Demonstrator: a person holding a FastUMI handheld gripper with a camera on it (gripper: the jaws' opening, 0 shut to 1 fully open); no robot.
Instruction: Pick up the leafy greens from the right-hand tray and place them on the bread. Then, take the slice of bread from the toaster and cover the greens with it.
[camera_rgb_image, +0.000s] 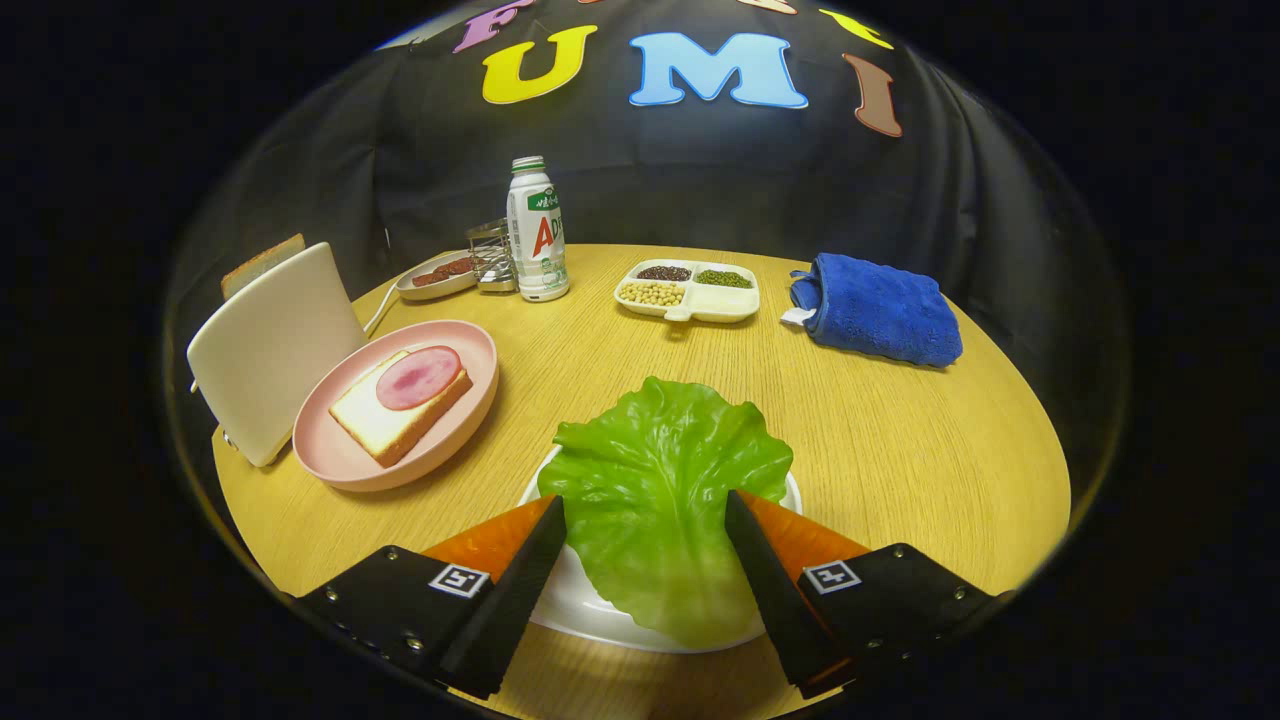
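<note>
the gripper (645, 510) stands over the white tray (585, 600) with its fingers spread wide, one to each side of the leafy greens (655, 500); the leaf lies between them on the tray and neither finger visibly presses it, so nothing is held; judgement: the step in hand is the taking of the greens, since they lie on their tray and not on the bread; the bread (385, 420) sits on the pink plate (440, 450) well off to the left beyond the fingers, with a round of ham (418, 377) on top and no green on it; the second slice (262, 263) stands in the toaster (275, 350), its top edge just showing; the next move calls for the fingers to close on the leaf without pinning it to the tray; materials: the leaf is glossy, ribbed and frilled at the edge, likely limp and slippery; tray and plate are smooth and shallow-rimmed; the table (900, 450) is pale wood grain; the toaster is a plain cream slab.
</note>
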